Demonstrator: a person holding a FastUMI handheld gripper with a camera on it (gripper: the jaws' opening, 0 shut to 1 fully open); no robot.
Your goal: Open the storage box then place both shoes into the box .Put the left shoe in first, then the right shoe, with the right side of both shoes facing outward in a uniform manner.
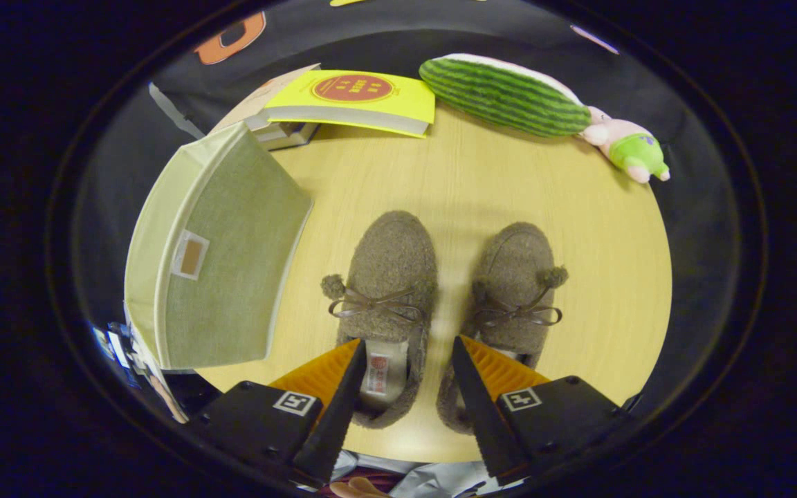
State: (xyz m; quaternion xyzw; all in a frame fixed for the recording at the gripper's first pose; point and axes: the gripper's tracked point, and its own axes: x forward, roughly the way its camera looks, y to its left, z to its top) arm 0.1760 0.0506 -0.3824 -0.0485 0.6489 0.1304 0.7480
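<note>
My gripper (405,346) hangs open and empty over two slippers (390,277) on the pale wood table (599,228). The green box (215,249) stands closed beside them.

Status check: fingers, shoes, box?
Gripper open, fingers over the heels of both shoes, holding nothing. Storage box closed, beside the left shoe. Books and plush toys beyond.

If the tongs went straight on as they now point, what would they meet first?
Probably the two fuzzy brown slippers: the open tongs straddle the gap between the left slipper and right slipper, with tabletop beyond. Height is unclear.
</note>
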